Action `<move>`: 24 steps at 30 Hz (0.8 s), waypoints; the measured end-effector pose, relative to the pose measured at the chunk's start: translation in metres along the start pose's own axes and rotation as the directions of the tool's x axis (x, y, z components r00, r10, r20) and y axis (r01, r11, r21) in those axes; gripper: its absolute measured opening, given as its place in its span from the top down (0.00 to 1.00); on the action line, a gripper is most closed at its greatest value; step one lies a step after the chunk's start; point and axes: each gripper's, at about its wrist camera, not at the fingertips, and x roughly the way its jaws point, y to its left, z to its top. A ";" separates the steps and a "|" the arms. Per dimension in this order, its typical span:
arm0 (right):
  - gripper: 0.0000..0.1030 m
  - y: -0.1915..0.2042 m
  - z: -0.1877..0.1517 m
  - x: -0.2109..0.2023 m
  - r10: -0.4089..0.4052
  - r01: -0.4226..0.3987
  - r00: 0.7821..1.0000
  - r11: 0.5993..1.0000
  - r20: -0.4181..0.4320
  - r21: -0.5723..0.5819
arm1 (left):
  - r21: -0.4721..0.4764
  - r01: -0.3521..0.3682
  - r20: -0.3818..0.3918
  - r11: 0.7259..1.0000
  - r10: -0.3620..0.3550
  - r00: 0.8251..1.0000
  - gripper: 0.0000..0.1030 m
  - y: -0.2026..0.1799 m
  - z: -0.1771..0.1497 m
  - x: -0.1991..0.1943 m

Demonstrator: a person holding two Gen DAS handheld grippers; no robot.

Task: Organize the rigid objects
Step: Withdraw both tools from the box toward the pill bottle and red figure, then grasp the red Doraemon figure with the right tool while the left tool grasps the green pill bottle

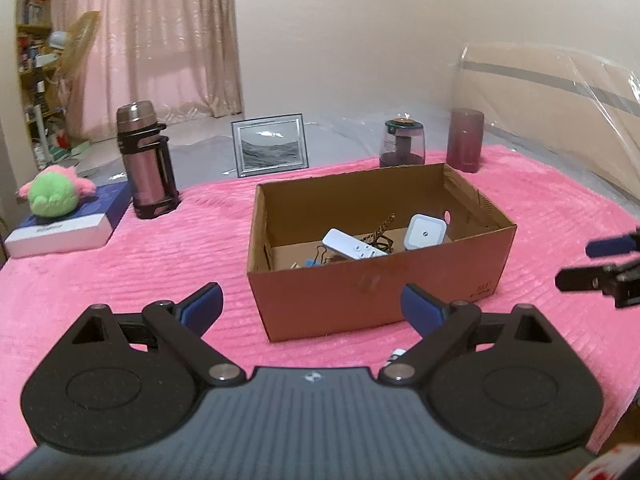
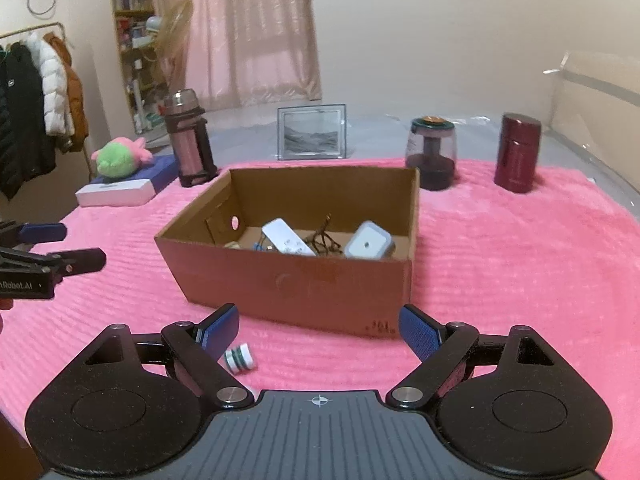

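Observation:
An open cardboard box [image 1: 372, 296] [image 2: 280, 280] stands on the pink blanket. It holds a white remote [image 1: 354, 249] [image 2: 288, 240], a white square device [image 1: 425, 232] [image 2: 368, 241], a dark tangled piece [image 1: 380, 236] [image 2: 322, 240] and binder clips [image 1: 316, 260]. A small white-and-green ribbed spool [image 2: 240, 357] lies on the blanket in front of the box, near my right gripper's left finger. My left gripper [image 1: 312, 300] is open and empty before the box. My right gripper [image 2: 318, 324] is open and empty. Each gripper shows at the edge of the other's view.
At the back stand a steel thermos [image 1: 146, 160] [image 2: 190, 138], a picture frame [image 1: 270, 144] [image 2: 312, 132], a glass jar [image 1: 402, 142] [image 2: 432, 154] and a maroon canister [image 1: 464, 140] [image 2: 518, 152]. A green plush [image 1: 52, 194] [image 2: 118, 160] lies on a book at left.

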 end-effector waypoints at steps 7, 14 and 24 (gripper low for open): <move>0.18 0.007 -0.044 0.000 -0.003 0.002 1.000 0.999 0.006 0.046 | -0.031 -0.015 0.011 0.999 0.015 1.000 0.11 0.000 -0.034 -0.004; 0.18 0.015 -0.079 0.008 -0.001 -0.001 1.000 0.996 0.014 0.086 | -0.079 -0.002 0.006 0.997 0.002 1.000 0.13 0.002 -0.065 0.000; 0.18 0.031 -0.100 0.031 0.011 -0.012 1.000 0.995 0.004 0.094 | -0.091 0.021 -0.033 0.996 -0.024 0.999 0.13 -0.003 -0.097 0.017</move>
